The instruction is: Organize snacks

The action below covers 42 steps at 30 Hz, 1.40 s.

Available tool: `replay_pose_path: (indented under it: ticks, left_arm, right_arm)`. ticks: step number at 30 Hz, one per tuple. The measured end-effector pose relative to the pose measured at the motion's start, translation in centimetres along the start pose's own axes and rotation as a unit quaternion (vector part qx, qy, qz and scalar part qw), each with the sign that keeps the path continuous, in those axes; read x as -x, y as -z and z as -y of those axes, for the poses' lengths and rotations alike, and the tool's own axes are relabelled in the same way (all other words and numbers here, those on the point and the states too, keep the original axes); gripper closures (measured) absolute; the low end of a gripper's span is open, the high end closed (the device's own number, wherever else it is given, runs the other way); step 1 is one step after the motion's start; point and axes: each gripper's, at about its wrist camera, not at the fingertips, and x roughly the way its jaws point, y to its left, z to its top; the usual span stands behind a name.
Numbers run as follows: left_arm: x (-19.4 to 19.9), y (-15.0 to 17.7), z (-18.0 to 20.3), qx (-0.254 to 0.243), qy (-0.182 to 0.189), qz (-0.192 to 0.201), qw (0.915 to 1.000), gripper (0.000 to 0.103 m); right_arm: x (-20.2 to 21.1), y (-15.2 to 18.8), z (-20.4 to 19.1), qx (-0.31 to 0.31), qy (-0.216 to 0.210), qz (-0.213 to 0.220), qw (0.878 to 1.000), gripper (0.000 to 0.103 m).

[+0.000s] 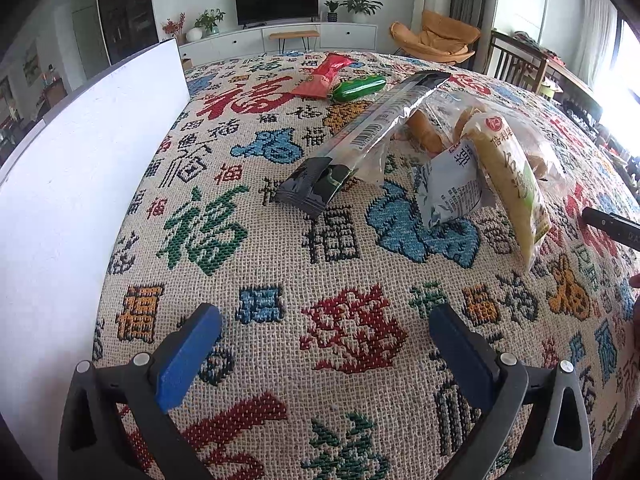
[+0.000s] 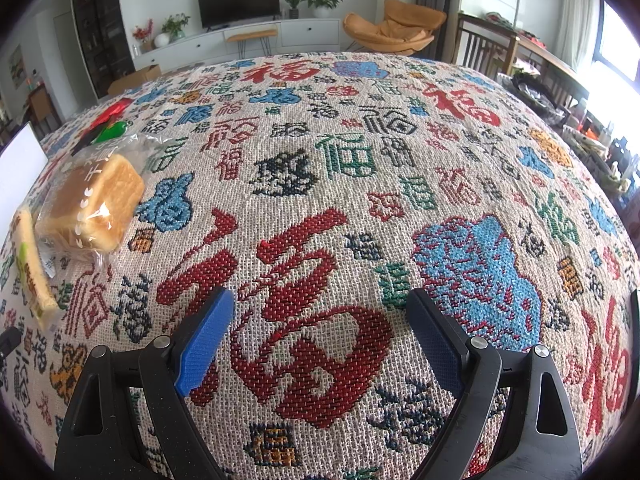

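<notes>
Left wrist view: I am holding the left tongs [image 1: 324,338] wide open over the patterned cloth [image 1: 280,280] covering the worktop, with nothing lying between the blue pads [image 1: 188,356]. The snacks are sitting ahead and to the right. A long dark stick packet [image 1: 360,136] is leaning at a tilt, its far end propped on the heap, its near end touching the cloth. Just beside it, a small pale blue packet [image 1: 448,188] and a yellow packet [image 1: 516,184] are resting against a clear bag of bread [image 1: 440,128]. Farther back, well apart from the heap, a red wrapper [image 1: 324,76] and a green candy [image 1: 360,87] are lying side by side. A white board [image 1: 80,160] is standing along the left edge, walling off that side. A dark tip is poking in at the right edge; I cannot tell what it is.

Right wrist view: I am keeping the right tongs [image 2: 320,340] equally wide open and empty above bare cloth. The bread bag [image 2: 96,204] and yellow packet [image 2: 32,264] are lying far to the left, nothing standing between them and the tongs.
</notes>
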Motion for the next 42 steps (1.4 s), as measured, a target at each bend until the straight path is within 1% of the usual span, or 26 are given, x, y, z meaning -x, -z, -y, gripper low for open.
replay_pose_path:
  ticks: [12, 14, 15, 16, 17, 18, 20, 23, 25, 28, 31, 33, 35, 37, 38, 39, 40, 41, 42]
  left_arm:
    - [0.2, 0.1, 0.1, -0.002, -0.003, 0.000, 1.0000, 0.000]
    - [0.1, 0.1, 0.2, -0.002, -0.003, 0.000, 1.0000, 0.000]
    - [0.1, 0.1, 0.1, -0.002, -0.003, 0.000, 1.0000, 0.000]
    - [0.1, 0.1, 0.1, -0.002, -0.003, 0.000, 1.0000, 0.000]
    - [0.1, 0.1, 0.1, -0.002, -0.003, 0.000, 1.0000, 0.000]
    - [0.1, 0.1, 0.1, -0.002, -0.003, 0.000, 1.0000, 0.000]
    - [0.1, 0.1, 0.1, -0.002, -0.003, 0.000, 1.0000, 0.000]
    - [0.1, 0.1, 0.1, -0.002, -0.003, 0.000, 1.0000, 0.000]
    - [0.1, 0.1, 0.1, -0.002, -0.003, 0.000, 1.0000, 0.000]
    - [0.1, 0.1, 0.1, -0.002, -0.003, 0.000, 1.0000, 0.000]
    - [0.1, 0.1, 0.1, -0.002, -0.003, 0.000, 1.0000, 0.000]
    - [0.1, 0.1, 0.1, -0.002, -0.003, 0.000, 1.0000, 0.000]
    - [0.1, 0.1, 0.1, -0.002, -0.003, 0.000, 1.0000, 0.000]
    - [0.1, 0.1, 0.1, -0.002, -0.003, 0.000, 1.0000, 0.000]
    - [0.1, 0.0, 0.1, -0.002, -0.003, 0.000, 1.0000, 0.000]
    - [0.2, 0.1, 0.1, -0.002, -0.003, 0.000, 1.0000, 0.000]
    - [0.2, 0.1, 0.1, -0.002, -0.003, 0.000, 1.0000, 0.000]
    - [0.2, 0.0, 0.1, -0.002, -0.003, 0.000, 1.0000, 0.000]
    - [0.2, 0.0, 0.1, -0.003, -0.003, 0.000, 1.0000, 0.000]
  right_arm:
    - [-0.1, 0.0, -0.1, -0.001, -0.001, 0.000, 1.000, 0.013]
    - [0.2, 0.1, -0.1, -0.008, -0.001, 0.003, 1.000, 0.013]
    - [0.8, 0.5, -0.1, -0.024, -0.016, 0.009, 1.000, 0.013]
    - [1.6, 0.9, -0.2, -0.042, -0.055, 0.016, 0.997, 0.013]
    - [2.4, 1.5, -0.7, -0.056, -0.107, 0.024, 0.992, 0.013]
    - [3.1, 2.0, -1.5, -0.062, -0.146, 0.030, 0.987, 0.013]
    - [4.0, 2.6, -4.1, -0.040, -0.188, 0.033, 0.981, 0.013]
    - [5.0, 2.3, -9.1, 0.039, -0.220, 0.030, 0.974, 0.013]
    - [5.5, 1.8, -11.7, 0.080, -0.218, 0.038, 0.972, 0.013]
    - [5.5, 1.2, -14.2, 0.109, -0.217, 0.040, 0.969, 0.013]
    - [4.8, 0.5, -16.7, 0.134, -0.214, 0.022, 0.967, 0.013]
    - [4.0, 0.2, -18.5, 0.158, -0.204, 0.008, 0.966, 0.013]
    - [3.1, 0.3, -19.5, 0.177, -0.194, -0.009, 0.965, 0.014]
    - [2.2, 0.1, -20.2, 0.179, -0.185, -0.025, 0.966, 0.016]
    - [1.9, 0.0, -20.3, 0.172, -0.188, -0.031, 0.967, 0.020]
    - [1.8, -0.1, -20.0, 0.163, -0.192, -0.034, 0.967, 0.046]
    - [1.7, -0.1, -19.8, 0.157, -0.198, -0.041, 0.967, 0.069]
    - [1.6, 0.0, -19.6, 0.151, -0.204, -0.053, 0.966, 0.072]
    - [1.9, 0.2, -19.4, 0.144, -0.208, -0.055, 0.966, 0.072]
